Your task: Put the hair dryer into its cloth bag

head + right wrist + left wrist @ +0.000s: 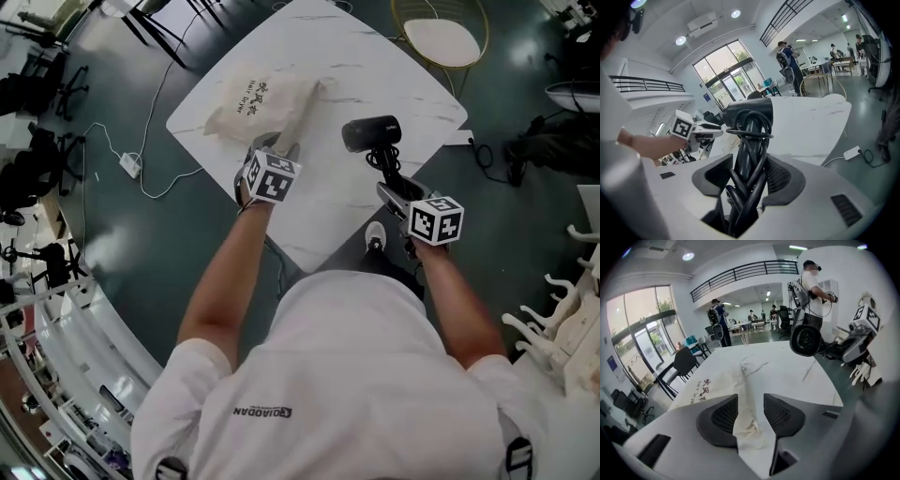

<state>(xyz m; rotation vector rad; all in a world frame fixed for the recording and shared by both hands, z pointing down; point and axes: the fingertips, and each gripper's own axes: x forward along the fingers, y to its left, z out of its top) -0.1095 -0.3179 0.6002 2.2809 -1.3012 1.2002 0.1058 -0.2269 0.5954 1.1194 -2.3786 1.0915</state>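
Note:
The beige cloth bag with printed lettering lies flat on the white marble table. A long fold of its edge runs toward me and lies between the jaws of my left gripper, which stand apart around it. In the left gripper view the bag spreads to the left, its fold passing through my left gripper without being pinched. My right gripper is shut on the handle and coiled cord of the black hair dryer, held above the table's right side. The hair dryer fills the right gripper.
A gold-framed round chair stands beyond the table's far corner. A white power strip with its cable lies on the dark floor at left. Black chairs stand past the table. White racks are at right, and people stand in the background.

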